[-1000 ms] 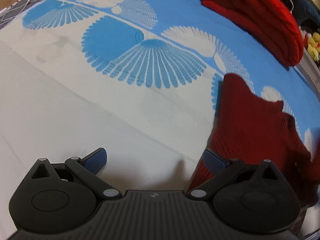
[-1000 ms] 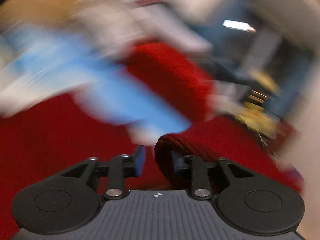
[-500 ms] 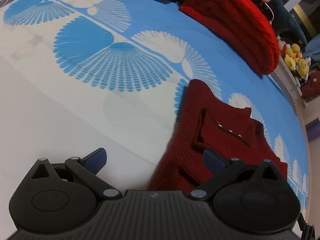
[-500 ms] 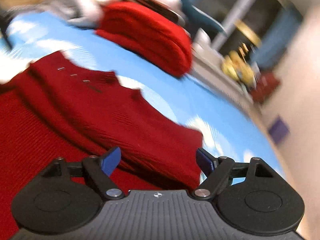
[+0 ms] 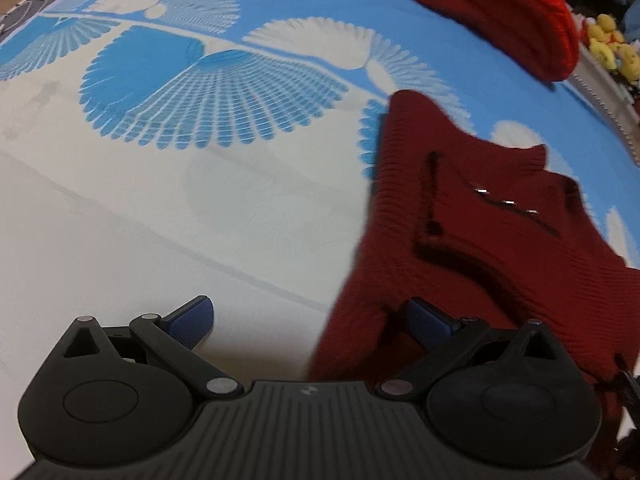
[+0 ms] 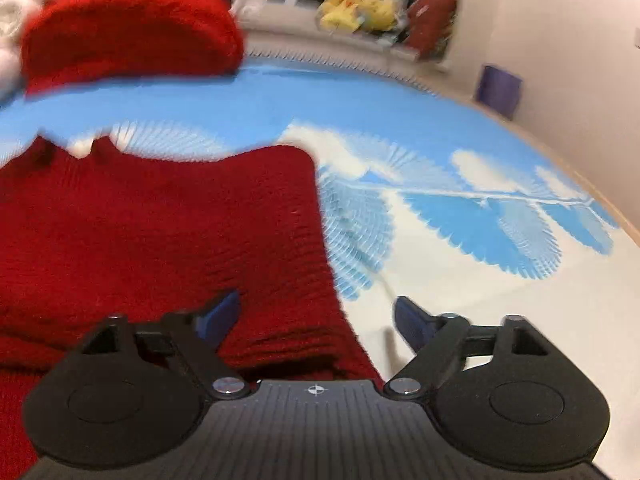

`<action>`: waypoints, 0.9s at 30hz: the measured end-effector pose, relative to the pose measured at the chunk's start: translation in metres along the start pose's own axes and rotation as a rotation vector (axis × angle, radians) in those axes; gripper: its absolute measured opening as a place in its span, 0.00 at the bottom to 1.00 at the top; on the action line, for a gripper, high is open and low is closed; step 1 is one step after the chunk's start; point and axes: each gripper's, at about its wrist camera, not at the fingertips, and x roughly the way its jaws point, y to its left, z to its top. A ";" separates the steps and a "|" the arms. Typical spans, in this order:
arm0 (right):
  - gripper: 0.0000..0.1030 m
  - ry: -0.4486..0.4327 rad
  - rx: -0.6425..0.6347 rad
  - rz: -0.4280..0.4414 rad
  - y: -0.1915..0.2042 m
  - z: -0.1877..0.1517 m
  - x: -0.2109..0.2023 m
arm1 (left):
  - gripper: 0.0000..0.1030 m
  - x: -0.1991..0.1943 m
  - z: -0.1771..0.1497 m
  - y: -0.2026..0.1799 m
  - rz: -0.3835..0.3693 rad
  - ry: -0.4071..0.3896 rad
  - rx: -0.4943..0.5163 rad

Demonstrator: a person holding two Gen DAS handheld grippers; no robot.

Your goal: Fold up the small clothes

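- Although a first fold seems to have been made, the dark red knitted sweater (image 5: 472,240) is judged only partly folded: in the left wrist view one flap is seen laid across the body, with a dark placket and small metal snaps facing up.
- The sweater is spread flat on a blue and white mat (image 5: 208,92) printed with fan-shaped leaves, toward that view's right side; in the right wrist view it fills the left half, its edge bunched in layers close to the camera.
- Further folds, and squaring of the edges, are judged to be left before a compact bundle is reached.
- The left hand-held gripper (image 5: 310,322) is held wide with nothing between its pads; one finger hangs over bare mat, the other over the sweater's near edge, and contact cannot be told.
- The right hand-held gripper (image 6: 316,318) is opening, already wide; the sweater's right edge lies between its fingers, yet no pad is seen pressing on it.
- A bright red folded knit (image 6: 128,28) lies at the mat's far side, well apart from the sweater, and is judged no hindrance.
- Yellow plush toys (image 6: 356,8) are seen beyond the mat's edge, near a pale wall.
- Nothing is found standing in the way on the mat beside the sweater; motion blur limits finer detail.
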 end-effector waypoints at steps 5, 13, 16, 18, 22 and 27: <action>0.84 -0.008 0.035 0.038 -0.027 0.026 -0.038 | 1.00 -0.007 0.000 0.007 0.023 -0.025 0.034; 0.92 0.042 0.210 0.200 -0.103 -0.014 -0.150 | 1.00 -0.065 -0.061 0.025 -0.045 -0.092 0.195; 0.93 0.088 0.275 0.223 -0.125 -0.066 -0.185 | 1.00 -0.084 -0.103 0.039 -0.061 -0.093 0.207; 0.93 0.160 0.297 0.217 -0.131 -0.093 -0.199 | 1.00 -0.095 -0.138 0.049 -0.050 -0.083 0.207; 0.93 0.128 0.302 0.273 -0.131 -0.123 -0.237 | 1.00 -0.115 -0.196 0.061 -0.016 -0.073 0.262; 0.93 0.107 0.158 0.292 -0.110 -0.151 -0.264 | 1.00 -0.134 -0.253 0.075 0.029 -0.090 0.304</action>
